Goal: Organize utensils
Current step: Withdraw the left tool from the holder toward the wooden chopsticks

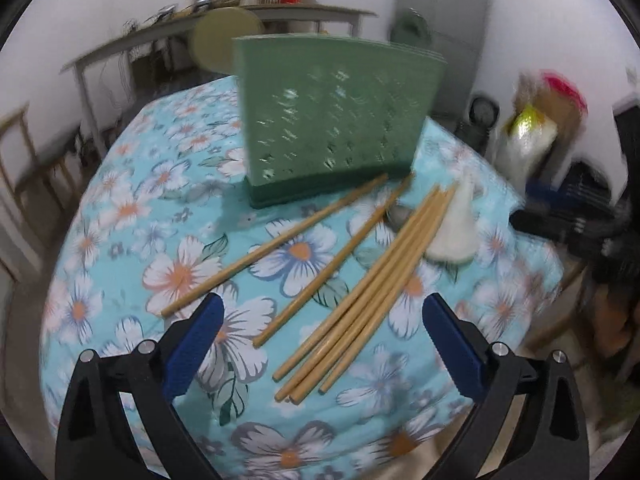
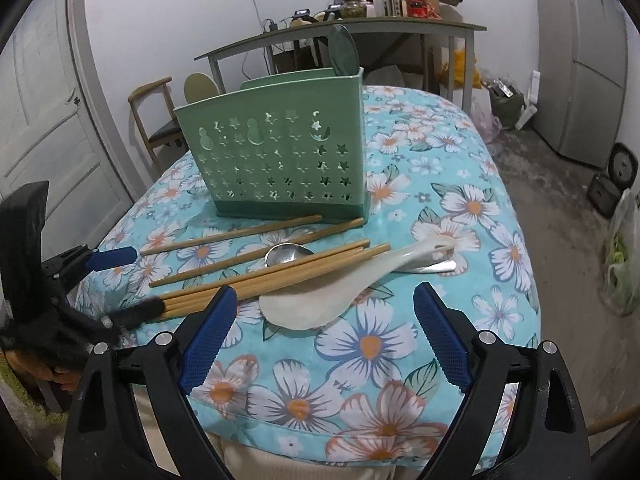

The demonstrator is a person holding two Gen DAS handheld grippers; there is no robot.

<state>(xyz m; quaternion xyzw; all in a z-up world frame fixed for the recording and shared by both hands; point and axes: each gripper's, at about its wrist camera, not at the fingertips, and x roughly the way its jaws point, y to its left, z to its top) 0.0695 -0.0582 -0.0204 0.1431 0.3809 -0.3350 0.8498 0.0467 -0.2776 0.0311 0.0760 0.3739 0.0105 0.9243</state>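
Observation:
A green perforated utensil holder (image 1: 332,120) (image 2: 280,148) stands on the floral tablecloth with two paddle-shaped utensils standing in it (image 2: 342,50). Several wooden chopsticks (image 1: 360,304) (image 2: 272,276) lie in front of it, a bundle plus two loose ones (image 1: 276,244). A white rice paddle (image 2: 340,284) (image 1: 456,228) and a metal spoon (image 2: 286,254) lie beside and partly under the bundle. My left gripper (image 1: 320,340) is open, hovering over the near ends of the chopsticks; it also shows in the right wrist view (image 2: 132,284). My right gripper (image 2: 320,332) is open just before the rice paddle.
The table (image 2: 500,216) is small, with edges close on all sides. A wooden chair (image 2: 156,120) stands behind it. A cluttered grey side table (image 2: 360,28) and a fridge (image 2: 588,60) are at the back. Bags lie on the floor at right (image 2: 624,252).

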